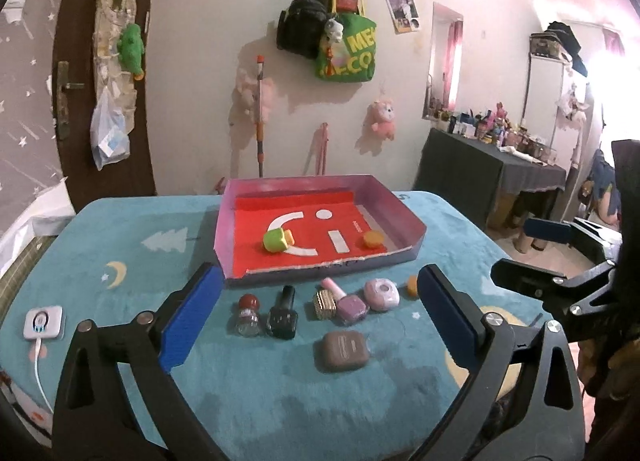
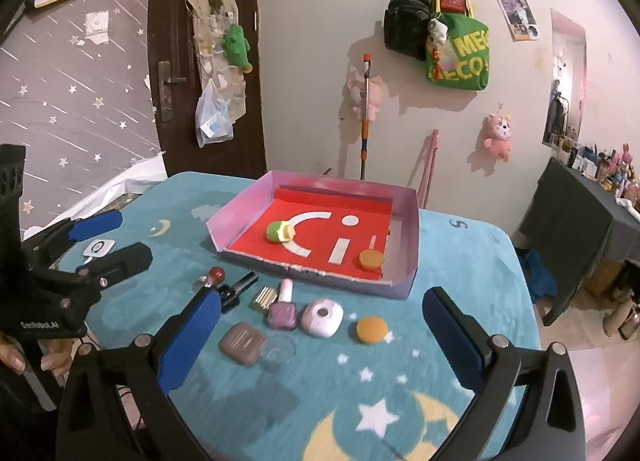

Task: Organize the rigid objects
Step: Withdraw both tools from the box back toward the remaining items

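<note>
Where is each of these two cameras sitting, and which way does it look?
Left wrist: on the left tool, facing forward over the table toward the red tray; its open blue fingers frame the view, the right tool at the right edge.
Right wrist: on the right tool, same direction; a hand shows.
Shared: tray, purple bottle, brown case.

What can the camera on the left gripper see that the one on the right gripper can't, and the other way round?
Only the left wrist view shows the cluttered dark-clothed side table in full and the right gripper from the side.

Only the right wrist view shows the small clear glass dish, a person's hand and the left gripper.

Both show the pink-walled, red-floored cardboard tray, the purple nail-polish bottle and the brown rounded case. Both grippers' jaws stand open.
</note>
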